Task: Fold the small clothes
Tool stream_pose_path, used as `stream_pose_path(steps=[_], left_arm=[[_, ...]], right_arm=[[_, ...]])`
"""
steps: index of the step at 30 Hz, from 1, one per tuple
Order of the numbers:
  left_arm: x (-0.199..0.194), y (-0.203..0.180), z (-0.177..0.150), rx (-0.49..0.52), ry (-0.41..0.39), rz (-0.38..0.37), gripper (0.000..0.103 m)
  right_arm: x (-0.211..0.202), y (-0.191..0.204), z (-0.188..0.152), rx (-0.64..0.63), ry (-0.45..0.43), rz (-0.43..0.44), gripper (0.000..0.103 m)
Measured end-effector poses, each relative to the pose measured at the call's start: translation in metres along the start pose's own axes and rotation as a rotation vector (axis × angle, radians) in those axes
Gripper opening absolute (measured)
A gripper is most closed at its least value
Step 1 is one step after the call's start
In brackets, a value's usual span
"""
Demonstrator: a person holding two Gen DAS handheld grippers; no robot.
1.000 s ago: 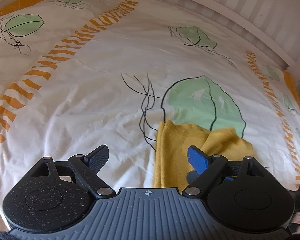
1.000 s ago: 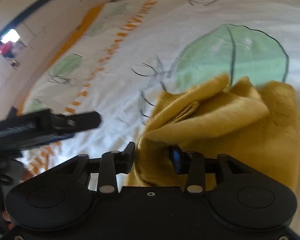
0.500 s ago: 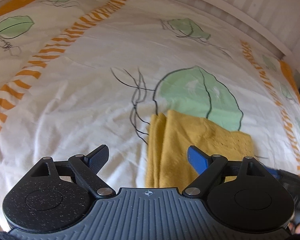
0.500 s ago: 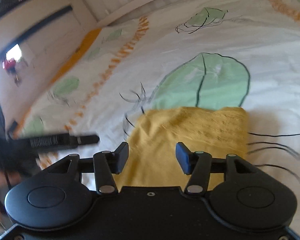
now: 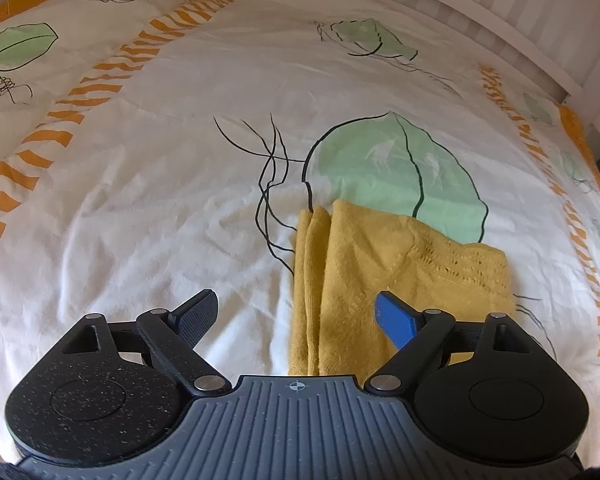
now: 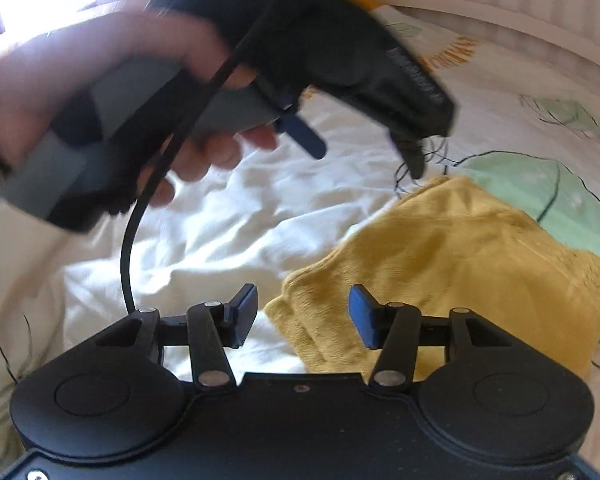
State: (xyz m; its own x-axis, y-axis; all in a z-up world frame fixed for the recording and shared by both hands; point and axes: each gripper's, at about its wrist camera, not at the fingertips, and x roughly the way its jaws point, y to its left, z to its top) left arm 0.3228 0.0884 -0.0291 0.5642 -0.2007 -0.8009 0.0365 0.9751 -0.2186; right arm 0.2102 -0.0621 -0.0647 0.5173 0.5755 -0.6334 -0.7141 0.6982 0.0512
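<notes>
Yellow knit garment (image 5: 384, 280) lies folded flat on bedspread (image 5: 148, 208), white with green leaf prints and orange striped bands; its far edge overlaps big green leaf (image 5: 396, 172). Fold edges stack along garment's left side, openwork knit panel at its right far corner. Left gripper (image 5: 296, 314) hangs above near edge of garment, fingers spread wide, nothing between them; blue-padded finger (image 5: 396, 318) is over the yellow fabric, the black ribbed one over bare bedspread. Right wrist view: right gripper (image 6: 302, 316) also released, fingers apart and empty, near corner of garment (image 6: 452, 280) showing between them, slightly rumpled there. Same view, blurred: person's bare hand (image 6: 112, 92) gripping grey handle of left gripper (image 6: 368, 152), up and left of the garment, black cable (image 6: 148, 204) looping down from it. White slatted bed frame (image 5: 500, 8) runs along far side of the bedspread. Whether either gripper touches the fabric: cannot tell.
</notes>
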Motion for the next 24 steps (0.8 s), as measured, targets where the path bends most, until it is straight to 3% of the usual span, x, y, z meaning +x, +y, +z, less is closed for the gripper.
stream_pose_path(steps=[3,6,8,11,17,22,23,24], left_arm=[[0.000,0.000,0.000,-0.003,0.002,-0.006,0.086],[0.001,-0.001,0.000,-0.004,0.005,-0.009,0.086],[0.000,-0.001,0.000,-0.002,0.005,-0.008,0.086],[0.001,-0.002,-0.001,-0.001,0.007,-0.008,0.086],[0.011,-0.014,-0.008,0.045,0.026,-0.013,0.086],[0.031,-0.014,-0.017,0.063,0.066,0.048,0.086],[0.037,-0.012,-0.020,0.065,0.090,0.082,0.087],[0.041,-0.008,-0.022,0.065,0.104,0.104,0.088]], right_arm=[[0.011,0.001,-0.001,-0.027,0.023,-0.010,0.046],[0.012,-0.003,-0.004,-0.026,0.016,-0.044,0.009],[0.002,-0.011,-0.002,0.025,-0.018,-0.048,0.009],[-0.017,-0.015,0.001,0.085,-0.037,0.043,0.009],[0.003,-0.009,-0.012,0.072,0.081,0.092,0.011],[0.001,-0.023,-0.018,0.141,0.060,0.115,0.022],[-0.004,-0.025,-0.018,0.135,0.055,0.110,0.026],[-0.008,-0.027,-0.017,0.130,0.053,0.103,0.041]])
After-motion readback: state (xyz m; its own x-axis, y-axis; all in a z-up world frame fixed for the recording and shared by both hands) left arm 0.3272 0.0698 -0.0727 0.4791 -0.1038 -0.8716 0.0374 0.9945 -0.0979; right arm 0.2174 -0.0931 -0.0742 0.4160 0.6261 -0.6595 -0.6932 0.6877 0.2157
